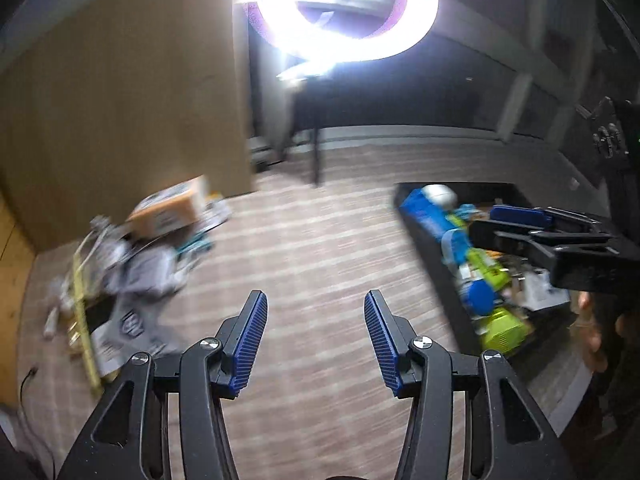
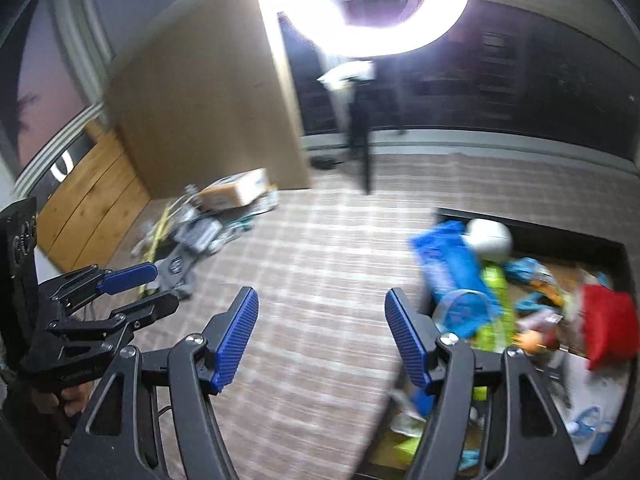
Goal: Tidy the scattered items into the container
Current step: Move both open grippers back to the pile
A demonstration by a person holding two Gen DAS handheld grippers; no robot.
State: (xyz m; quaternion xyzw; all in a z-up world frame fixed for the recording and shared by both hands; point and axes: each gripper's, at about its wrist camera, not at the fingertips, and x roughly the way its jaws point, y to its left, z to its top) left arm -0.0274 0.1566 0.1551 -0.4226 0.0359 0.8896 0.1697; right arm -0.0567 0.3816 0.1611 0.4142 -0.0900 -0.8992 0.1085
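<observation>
Both claws hang over the striped carpet (image 1: 312, 248), L gripper (image 1: 316, 312) & R gripper (image 2: 320, 306) each spread wide w/ nothing between, black container (image 2: 520, 222) at right already crammed, scattered pile (image 1: 132, 256) (blurry, maybe boxes) far left.

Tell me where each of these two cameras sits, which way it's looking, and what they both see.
Left wrist: rides the open left gripper, angled down at striped carpet; right gripper and a hand show.
Right wrist: rides the open right gripper, facing likewise; left gripper shows.
Shared: scattered pile by the wooden panel, black container of items, ring light.
</observation>
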